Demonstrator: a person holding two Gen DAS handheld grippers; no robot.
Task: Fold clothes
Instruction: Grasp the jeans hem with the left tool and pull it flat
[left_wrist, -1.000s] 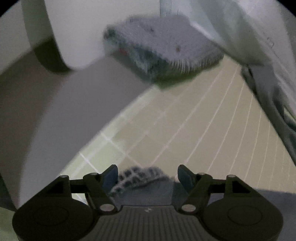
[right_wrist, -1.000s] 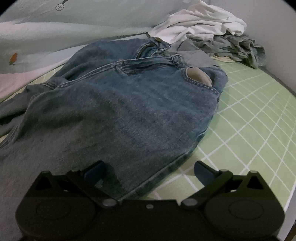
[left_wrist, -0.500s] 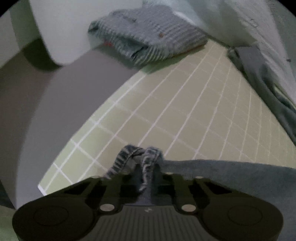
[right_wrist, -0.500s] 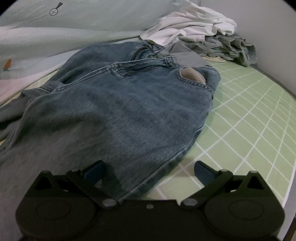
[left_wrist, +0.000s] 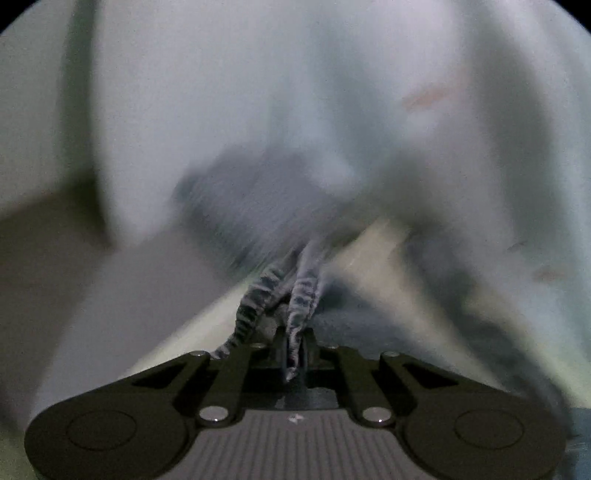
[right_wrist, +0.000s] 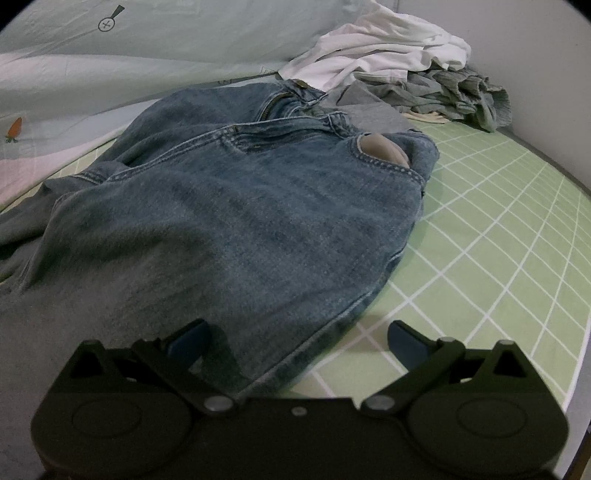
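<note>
Now jeans (right_wrist: 236, 206) hem pinched between left jaws.

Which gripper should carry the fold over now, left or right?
Left. The left gripper is shut on the frayed hem of the blue denim jeans, so it can likely carry the fold. The right gripper is open, straddling the jeans' edge, holding nothing.

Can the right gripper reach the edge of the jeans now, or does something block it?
Probably yes. The right gripper is open, and the jeans edge already lies between its fingers on the sheet, with nothing in between.
</note>
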